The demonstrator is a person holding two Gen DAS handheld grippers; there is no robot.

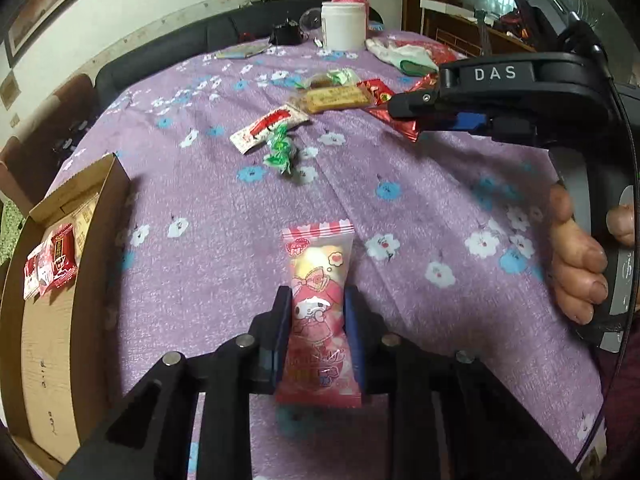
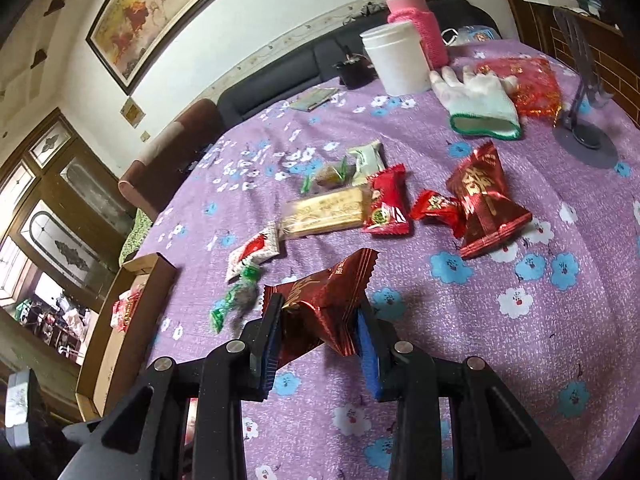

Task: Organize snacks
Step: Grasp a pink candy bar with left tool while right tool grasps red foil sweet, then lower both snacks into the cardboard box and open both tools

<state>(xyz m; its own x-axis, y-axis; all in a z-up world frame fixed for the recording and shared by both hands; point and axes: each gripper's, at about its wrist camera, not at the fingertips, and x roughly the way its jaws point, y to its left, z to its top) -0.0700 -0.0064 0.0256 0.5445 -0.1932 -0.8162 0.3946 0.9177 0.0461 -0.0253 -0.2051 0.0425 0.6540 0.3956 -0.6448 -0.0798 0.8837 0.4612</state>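
Left claw (image 1: 316,312) is closed on a pink cartoon-print snack packet (image 1: 318,300), pinched at its middle between both blue pads and held above the purple flowered counter (image 1: 440,200). Right claw (image 2: 320,320) clamps a dark red foil packet (image 2: 324,300), also lifted off the cloth. Beyond it lie a green-wrapped candy (image 2: 236,300), a white and red sachet (image 2: 254,250), a long biscuit pack (image 2: 326,214) and more red packets (image 2: 386,204). At the counter's left edge sits a cardboard box (image 1: 52,340) holding red packets (image 1: 52,266).
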